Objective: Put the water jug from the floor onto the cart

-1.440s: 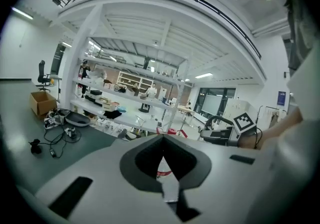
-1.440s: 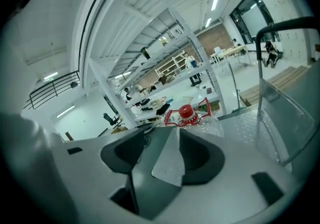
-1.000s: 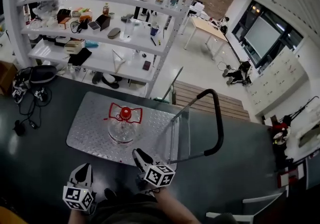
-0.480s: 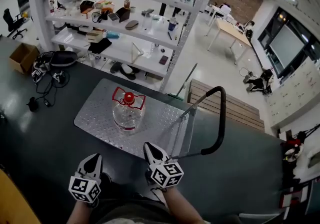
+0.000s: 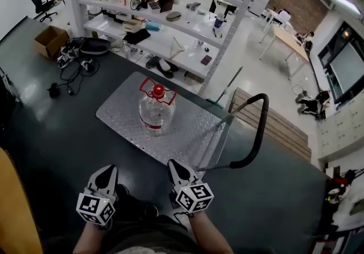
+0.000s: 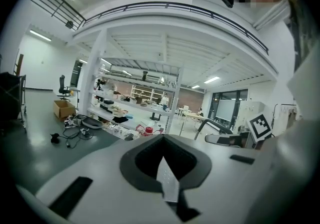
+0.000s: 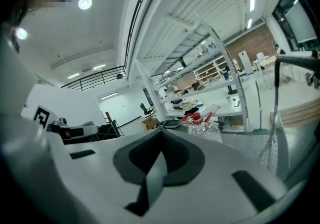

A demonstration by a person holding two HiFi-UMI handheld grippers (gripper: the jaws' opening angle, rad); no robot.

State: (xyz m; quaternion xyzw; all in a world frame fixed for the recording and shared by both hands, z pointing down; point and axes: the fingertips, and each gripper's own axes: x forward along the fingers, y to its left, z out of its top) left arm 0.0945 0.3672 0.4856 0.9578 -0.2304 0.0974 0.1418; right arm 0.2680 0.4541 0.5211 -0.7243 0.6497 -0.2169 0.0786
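Drawn back from the cart (image 5: 190,133) since a second ago, both grippers are now held low in the head view, over the dark floor and short of the deck's near edge. The water jug (image 5: 156,112) is left where it stood. It is set upright on the cart's metal deck, toward the far left part, with its red cap and red carrying handle on top. The cart's black push handle (image 5: 259,128) is seen at the right.

The left gripper (image 5: 107,170) is shown closed, its jaws pressed together with nothing between them. The right gripper (image 5: 173,164) is likewise closed on nothing. The jug is placed ahead of both, roughly between their lines of pointing, well apart from either set of fingers and touched by neither. In the right gripper view it is seen just past the joined tips, slightly to the right. In the left gripper view only its red top is made out beyond the tips. A white shelving rack (image 5: 170,42) is seen behind the cart.
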